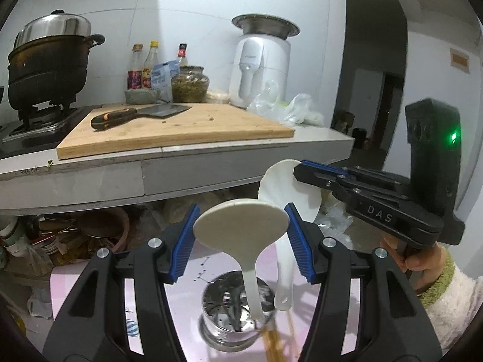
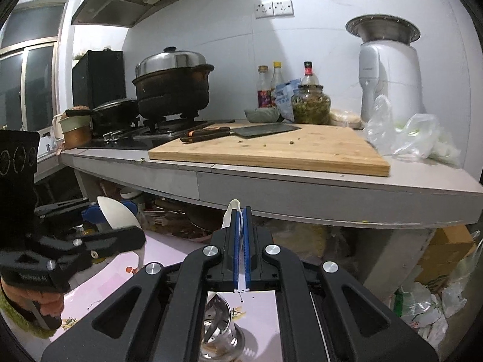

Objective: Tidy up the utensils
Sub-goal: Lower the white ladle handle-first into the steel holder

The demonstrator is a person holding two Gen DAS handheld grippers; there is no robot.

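Step, by judgement: loading spoons into the metal holder [image 1: 238, 310] on the pink desk [image 1: 187, 298].

Left tool [image 1: 241, 238]: fingers spread wide, gripping nothing; the beige paddle [image 1: 241, 226] stands between them, handle down in the holder.

Right tool [image 2: 240, 241]: clamped on the white spoon [image 1: 286, 193], whose handle hangs just beside the holder's rim.

Next move, likely: shift the handle inward over the opening, then release.

Room: open above the holder; the paddle crowds the mouth.

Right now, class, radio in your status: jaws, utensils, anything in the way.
Left gripper jaws open around beige rice paddle, its handle in the steel utensil holder. Right gripper shut on white spoon. Nothing blocking the holder.
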